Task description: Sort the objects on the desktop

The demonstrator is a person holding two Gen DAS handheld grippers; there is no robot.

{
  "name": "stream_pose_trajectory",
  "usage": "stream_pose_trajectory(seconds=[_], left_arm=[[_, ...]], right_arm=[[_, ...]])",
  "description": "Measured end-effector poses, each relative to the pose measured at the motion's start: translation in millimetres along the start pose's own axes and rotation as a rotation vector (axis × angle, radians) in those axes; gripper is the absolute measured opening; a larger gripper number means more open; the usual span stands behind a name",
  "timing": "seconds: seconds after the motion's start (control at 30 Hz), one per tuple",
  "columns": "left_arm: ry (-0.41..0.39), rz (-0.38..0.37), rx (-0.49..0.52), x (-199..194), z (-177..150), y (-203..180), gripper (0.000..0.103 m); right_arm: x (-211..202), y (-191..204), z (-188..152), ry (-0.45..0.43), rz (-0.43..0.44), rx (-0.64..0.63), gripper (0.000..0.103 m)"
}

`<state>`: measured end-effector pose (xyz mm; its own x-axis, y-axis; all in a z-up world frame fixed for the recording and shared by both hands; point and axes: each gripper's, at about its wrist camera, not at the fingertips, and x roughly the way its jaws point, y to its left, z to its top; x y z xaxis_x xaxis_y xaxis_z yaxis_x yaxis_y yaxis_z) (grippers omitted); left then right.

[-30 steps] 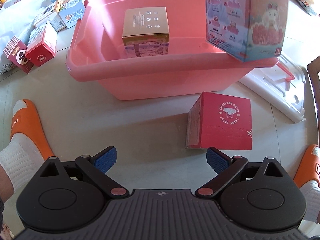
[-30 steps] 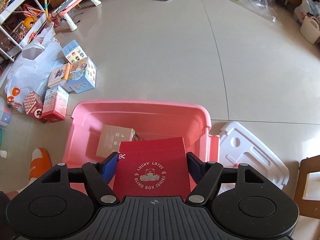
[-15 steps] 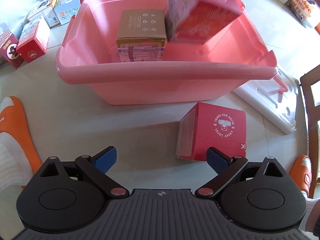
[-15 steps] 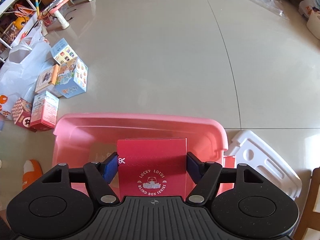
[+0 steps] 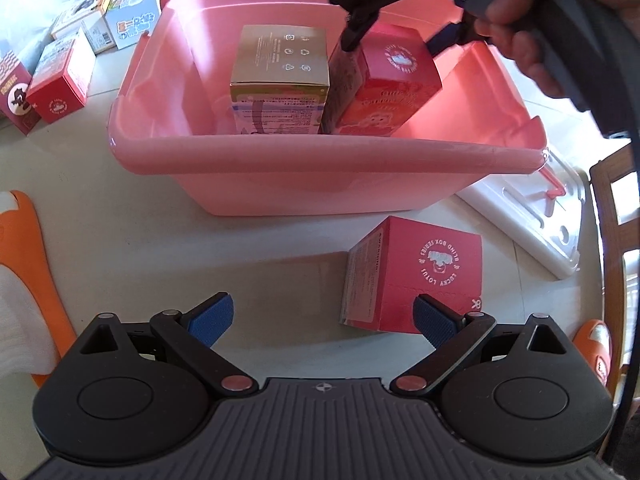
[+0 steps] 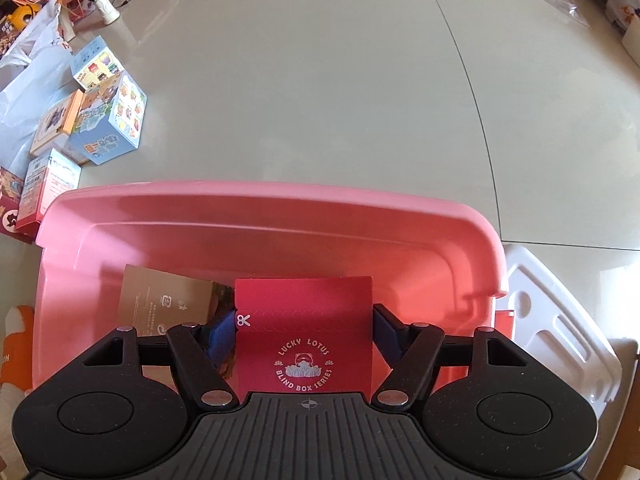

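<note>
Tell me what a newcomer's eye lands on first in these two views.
The big pink tub fills the middle of the floor, holding a gold-topped box. Right beside that box, the right tool grips a red Lucky Lotus box inside the tub. Nearer, a second red box stands on the floor outside the tub, just ahead of the open left tool.

left wrist view: low, near the floor, facing the pink bin [image 5: 320, 160] from its near side. right wrist view: above and close, inside the bin's [image 6: 272, 204] rim, facing forward-down. shared: bin, gold box [image 5: 280, 56] [image 6: 168, 300].
</note>
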<state>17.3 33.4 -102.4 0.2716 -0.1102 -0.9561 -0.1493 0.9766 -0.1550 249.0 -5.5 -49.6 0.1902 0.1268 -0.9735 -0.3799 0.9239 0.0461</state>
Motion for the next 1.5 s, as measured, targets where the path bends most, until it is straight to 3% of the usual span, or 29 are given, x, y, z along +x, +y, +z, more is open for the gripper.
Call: stream_pose_trajectory(seconds=[0.07, 0.13, 0.2, 0.4, 0.57, 0.7, 0.97, 1.07, 1.2, 1.4, 1.5], left_arm=[[0.002, 0.003, 0.004, 0, -1, 1, 0.099], [0.004, 0.002, 0.006, 0, -1, 2, 0.099], [0.002, 0.017, 0.003, 0, 0, 3, 0.099], [-0.003, 0.015, -0.031, -5, 0, 8, 0.099], [-0.01, 0.052, -0.012, -10, -3, 4, 0.099], [-0.036, 0.082, 0.007, -21, -3, -4, 0.099], [-0.095, 0.125, 0.074, -49, 1, -32, 0.099], [-0.094, 0.121, 0.087, -53, 1, -43, 0.099], [-0.063, 0.094, 0.051, -49, 0, -43, 0.099], [-0.016, 0.053, -0.004, -43, -1, -43, 0.099], [-0.029, 0.044, 0.02, -43, -1, -49, 0.099]], right_arm=[[1, 3, 0, -0.018, -0.004, -0.015, 0.067], [-2, 4, -1, -0.048, 0.007, -0.008, 0.074], [-4, 7, -2, -0.072, -0.01, -0.018, 0.093], [-24, 5, -6, -0.112, -0.035, -0.04, 0.102], [-70, -11, -18, -0.192, -0.008, 0.044, 0.103], [-110, -27, -41, -0.246, -0.035, 0.092, 0.103], [-175, -86, -133, -0.368, -0.139, 0.37, 0.103], [-184, -109, -173, -0.394, -0.136, 0.491, 0.103], [-179, -139, -213, -0.357, -0.106, 0.595, 0.103], [-166, -153, -238, -0.322, -0.056, 0.679, 0.103], [-166, -152, -250, -0.307, -0.046, 0.685, 0.103]])
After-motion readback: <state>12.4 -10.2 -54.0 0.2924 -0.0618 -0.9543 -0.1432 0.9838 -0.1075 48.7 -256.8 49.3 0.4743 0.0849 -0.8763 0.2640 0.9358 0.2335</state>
